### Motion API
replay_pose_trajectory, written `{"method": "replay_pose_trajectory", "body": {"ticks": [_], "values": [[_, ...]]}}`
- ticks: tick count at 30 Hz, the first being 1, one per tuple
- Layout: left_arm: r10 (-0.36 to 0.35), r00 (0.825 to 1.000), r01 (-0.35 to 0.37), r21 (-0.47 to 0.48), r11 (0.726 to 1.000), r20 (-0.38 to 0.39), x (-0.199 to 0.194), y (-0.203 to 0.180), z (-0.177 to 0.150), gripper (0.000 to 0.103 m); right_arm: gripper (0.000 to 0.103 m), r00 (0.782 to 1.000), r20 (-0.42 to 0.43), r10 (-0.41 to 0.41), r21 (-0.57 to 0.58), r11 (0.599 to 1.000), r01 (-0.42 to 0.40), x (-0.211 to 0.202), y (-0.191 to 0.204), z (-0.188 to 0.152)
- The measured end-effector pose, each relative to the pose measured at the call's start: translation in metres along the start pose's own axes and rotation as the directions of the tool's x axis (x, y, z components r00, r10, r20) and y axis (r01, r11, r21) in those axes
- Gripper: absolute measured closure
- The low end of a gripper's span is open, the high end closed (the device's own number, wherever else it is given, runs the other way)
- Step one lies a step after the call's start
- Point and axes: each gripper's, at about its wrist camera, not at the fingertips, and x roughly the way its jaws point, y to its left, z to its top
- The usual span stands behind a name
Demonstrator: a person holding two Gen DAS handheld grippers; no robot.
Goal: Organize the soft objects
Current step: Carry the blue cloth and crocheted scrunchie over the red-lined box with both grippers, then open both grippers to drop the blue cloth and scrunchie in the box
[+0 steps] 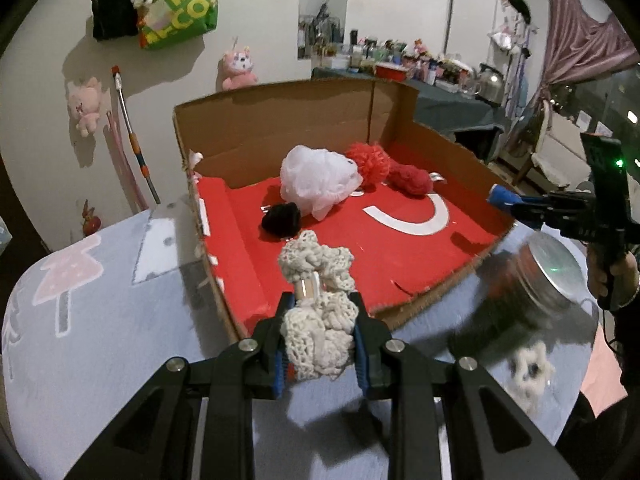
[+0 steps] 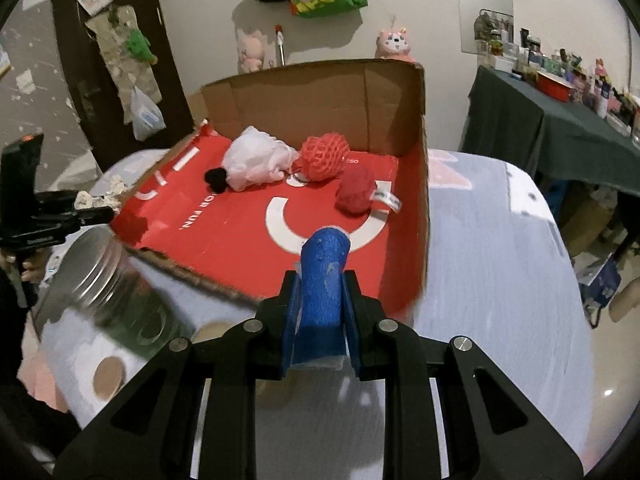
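My left gripper [image 1: 320,308] is shut on a cream crocheted net bundle [image 1: 320,332], held just in front of the near edge of an open cardboard box [image 1: 280,120] with a red floor. My right gripper [image 2: 322,278] is shut on a blue foam roll [image 2: 326,252] over the box's near edge [image 2: 208,276]. Inside the box lie a white mesh puff [image 1: 316,180], a red net ball [image 1: 370,160], a red yarn ball [image 1: 412,180] and a black pom-pom [image 1: 282,220]. Each gripper shows in the other's view, the right one [image 1: 504,198] and the left one [image 2: 96,210].
A glass jar with a metal lid [image 1: 536,276] lies on the table between the grippers, near the box's front corner. A small white fluffy piece [image 1: 530,372] sits on the pale tablecloth [image 1: 100,320]. A cluttered dark-covered table [image 2: 560,132] stands behind to the right.
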Motion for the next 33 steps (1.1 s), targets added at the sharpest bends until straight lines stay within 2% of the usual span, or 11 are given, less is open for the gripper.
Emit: {"method": "replay_pose_trajectory", "body": {"ticks": [6, 12, 21, 27, 33], "values": [[0.051, 0.994, -0.052, -0.005, 0.999, -0.099, 0.037, -0.002, 0.018, 0.075, 0.083, 0.991, -0.104, -0.088, -0.017, 0.996, 0.087, 0.042, 0.001, 0.028], [0.08, 0.98, -0.082, -0.005, 0.997, -0.181, 0.066, -0.003, 0.028, 0.075, 0.083, 0.957, -0.214, -0.197, -0.102, 0.979, 0.179, 0.081, 0.01, 0.041], [0.147, 0.959, -0.147, 0.018, 0.989, -0.243, 0.098, 0.0, 0.031, 0.074, 0.082, 0.916, -0.259, -0.307, -0.189, 0.946, 0.264, 0.106, 0.018, 0.042], [0.158, 0.953, -0.154, 0.037, 0.987, -0.258, 0.106, -0.005, 0.026, 0.071, 0.082, 0.911, -0.285, -0.297, -0.175, 0.951, 0.255, 0.11, 0.01, 0.041], [0.155, 0.954, -0.153, 0.027, 0.988, -0.257, 0.107, -0.003, 0.029, 0.071, 0.081, 0.9, -0.294, -0.322, -0.215, 0.94, 0.267, 0.114, 0.013, 0.038]]}}
